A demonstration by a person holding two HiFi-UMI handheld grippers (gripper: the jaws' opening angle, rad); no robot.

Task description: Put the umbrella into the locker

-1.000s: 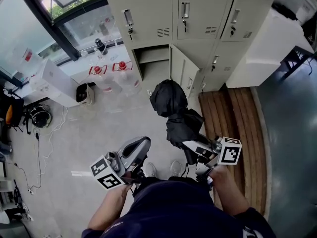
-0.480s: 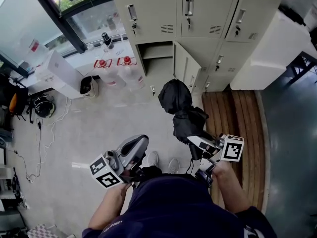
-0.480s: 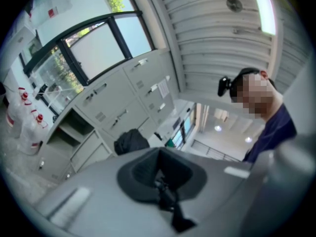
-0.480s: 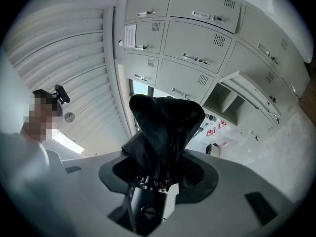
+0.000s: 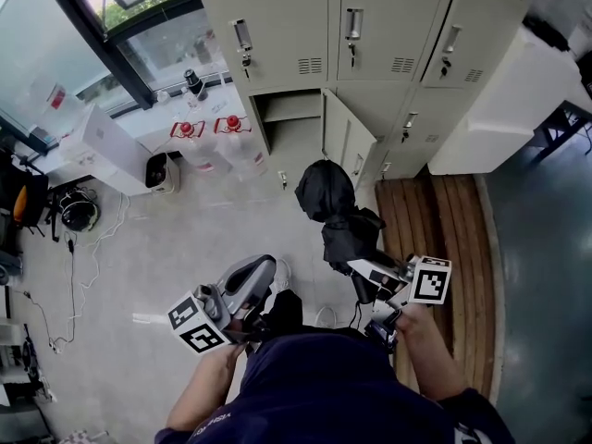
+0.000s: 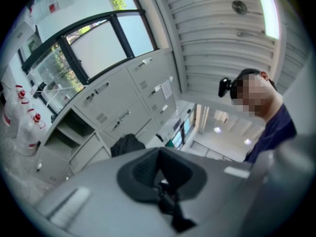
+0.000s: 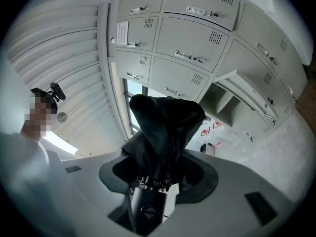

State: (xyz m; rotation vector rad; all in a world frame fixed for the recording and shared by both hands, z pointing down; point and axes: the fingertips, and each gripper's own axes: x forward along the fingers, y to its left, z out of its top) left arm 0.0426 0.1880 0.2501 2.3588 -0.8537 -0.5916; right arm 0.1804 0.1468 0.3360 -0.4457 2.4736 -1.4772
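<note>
Right tool grips black umbrella — open locker ahead.

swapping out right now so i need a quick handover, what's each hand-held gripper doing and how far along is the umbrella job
Right hand-held gripper: shut on the folded black umbrella, gripped near its handle end, canopy pointing toward the lockers.
Left hand-held gripper: empty, jaws look closed, held beside the right one.
Open locker: below the shut upper doors, its door swung out.
Done: umbrella in hand, locker open.
Left: carry the umbrella over, set it inside the open locker, release.
</note>
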